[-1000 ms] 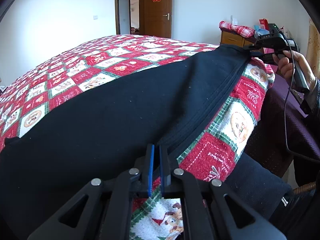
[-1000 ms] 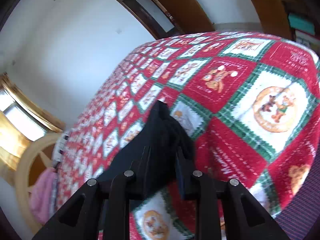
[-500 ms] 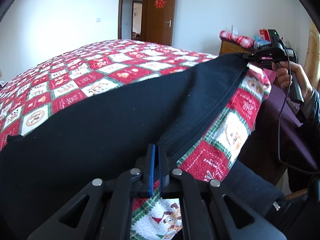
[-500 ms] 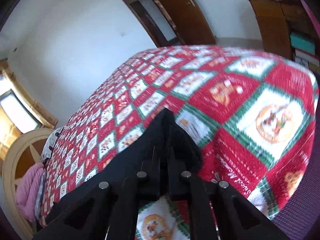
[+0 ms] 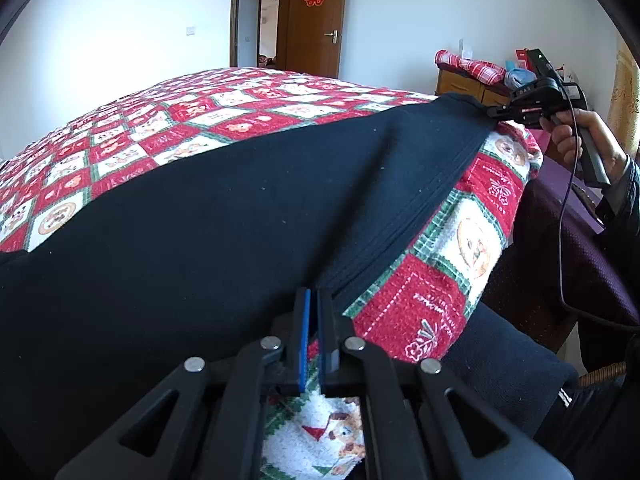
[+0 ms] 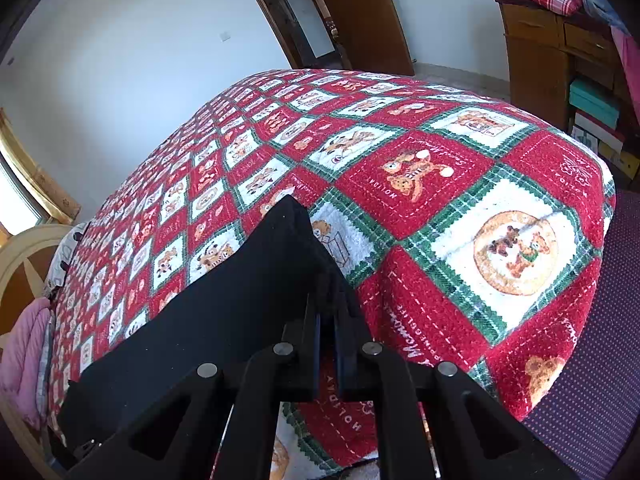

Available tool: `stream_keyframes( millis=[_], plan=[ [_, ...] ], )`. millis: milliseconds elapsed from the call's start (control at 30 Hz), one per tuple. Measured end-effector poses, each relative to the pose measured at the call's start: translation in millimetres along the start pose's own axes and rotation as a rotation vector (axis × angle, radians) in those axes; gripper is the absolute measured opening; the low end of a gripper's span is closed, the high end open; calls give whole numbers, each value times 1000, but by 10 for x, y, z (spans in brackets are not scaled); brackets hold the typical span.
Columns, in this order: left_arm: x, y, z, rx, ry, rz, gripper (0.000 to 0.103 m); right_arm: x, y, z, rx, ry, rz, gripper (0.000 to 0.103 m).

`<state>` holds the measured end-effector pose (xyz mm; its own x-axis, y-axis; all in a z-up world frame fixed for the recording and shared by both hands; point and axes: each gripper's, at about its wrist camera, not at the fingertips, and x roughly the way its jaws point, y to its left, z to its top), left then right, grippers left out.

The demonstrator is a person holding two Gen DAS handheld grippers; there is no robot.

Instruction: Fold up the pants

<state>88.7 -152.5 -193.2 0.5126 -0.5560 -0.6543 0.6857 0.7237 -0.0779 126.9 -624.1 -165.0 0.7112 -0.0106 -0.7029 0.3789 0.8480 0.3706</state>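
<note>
Black pants (image 5: 208, 224) lie spread flat across a bed with a red, white and green patchwork quilt (image 5: 160, 136). My left gripper (image 5: 311, 300) is shut on the near corner of the pants' edge band. My right gripper (image 6: 327, 312) is shut on the other end of that band. It also shows in the left wrist view (image 5: 496, 113), held in a hand at the far right corner of the pants. In the right wrist view the pants (image 6: 224, 312) run down to the left. The band is stretched taut between both grippers.
The quilt (image 6: 460, 208) drops off at the bed's near edge onto a purple cover (image 6: 592, 380). A wooden dresser (image 6: 536, 52) with a red plaid cloth stands at the right. A brown door (image 5: 316, 20) is at the back. A pink garment (image 6: 24, 360) lies at the left.
My right gripper has closed on the pants' end. Both grippers have risen slightly and the edge band is pulled straighter.
</note>
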Motion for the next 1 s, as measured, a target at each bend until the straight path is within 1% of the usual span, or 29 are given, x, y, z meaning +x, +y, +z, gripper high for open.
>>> stream_keyframes(
  millis=[67,100,133,167,200,233,267,300,333,367,433,467,500,533,567,600,633,700,733,767,833,900,967,1000],
  plan=[
    [-40,5,-1,-9,-8,3,9,1,-45,14,24,7,14,7],
    [-71,-5,4,-6,-13,8,11,-17,-41,29,29,10,15,12],
    [-120,-25,10,4,-27,20,17,-59,-31,39,33,-3,1,18],
    [-167,-43,15,13,-48,29,30,-134,0,49,20,-39,-54,31],
    [-221,-58,24,20,-75,40,40,-238,68,57,-11,-94,-132,40],
    [-254,-63,30,24,-95,50,59,-334,126,56,-30,-143,-156,40],
    [-288,-69,37,27,-120,63,69,-412,182,45,-35,-180,-142,40],
    [-300,-62,47,26,-135,74,70,-478,257,22,-41,-210,-110,41],
    [-287,-40,59,18,-136,79,70,-515,415,-26,-75,-224,-54,42],
    [-263,-17,65,8,-131,81,70,-512,552,-74,-115,-222,-13,42],
    [-198,29,54,-7,-115,87,70,-443,907,-249,-216,-202,104,42],
    [-166,49,44,-11,-105,98,70,-365,1100,-372,-270,-173,183,42],
    [-132,72,25,-18,-91,113,70,-285,1242,-486,-307,-136,245,42],
    [-115,90,9,-28,-83,123,70,-144,1430,-657,-359,-81,300,42],
    [-110,126,-9,-41,-77,129,70,-52,1527,-763,-396,-52,310,42],
    [-108,171,-31,-58,-72,140,70,46,1630,-887,-443,-27,301,42],
    [-110,202,-39,-69,-72,145,70,145,1713,-1019,-496,2,273,42],
    [-137,305,-65,-104,-77,166,70,360,1812,-1200,-591,117,175,42],
    [-152,338,-73,-117,-80,173,70,467,1817,-1271,-620,197,136,42],
    [-181,391,-84,-136,-87,180,70,536,1810,-1328,-666,255,110,41],
    [-249,504,-116,-177,-98,208,70,522,1787,-1372,-721,283,92,41],
    [-349,646,-153,-222,-116,240,70,474,1799,-1360,-726,303,87,41],
    [-440,782,-189,-251,-129,299,70,390,1846,-1361,-756,294,74,41],
    [-496,877,-209,-270,-137,338,70,341,1865,-1331,-751,270,80,41]
  ],
)
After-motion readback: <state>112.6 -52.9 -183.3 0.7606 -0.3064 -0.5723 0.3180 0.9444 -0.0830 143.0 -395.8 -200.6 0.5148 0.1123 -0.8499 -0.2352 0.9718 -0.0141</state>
